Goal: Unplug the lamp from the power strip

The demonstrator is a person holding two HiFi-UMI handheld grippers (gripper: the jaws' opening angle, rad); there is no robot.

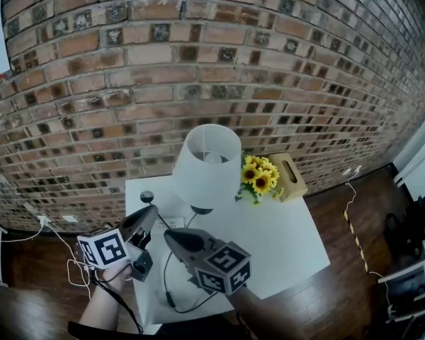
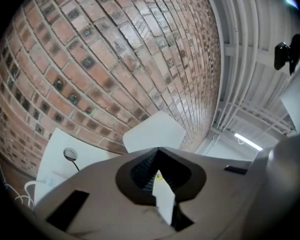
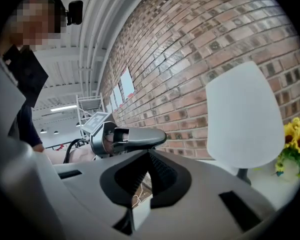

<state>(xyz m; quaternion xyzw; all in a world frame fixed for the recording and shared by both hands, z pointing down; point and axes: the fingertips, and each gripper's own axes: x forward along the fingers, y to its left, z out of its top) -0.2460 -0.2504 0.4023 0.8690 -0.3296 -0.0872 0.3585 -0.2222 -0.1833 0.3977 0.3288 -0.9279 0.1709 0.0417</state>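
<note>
Left grey tool (image 1: pixel 151 211) and right grey tool (image 1: pixel 170 236) are both held closed and empty before the white-shaded lamp (image 1: pixel 207 165) on the white surface (image 1: pixel 283 246). Approach is judged in hand; its black cord (image 1: pixel 166 271) must next be traced to the plug.

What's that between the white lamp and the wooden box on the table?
A bunch of yellow sunflowers stands between the lamp and the wooden box; the head view shows it clearly.
</note>
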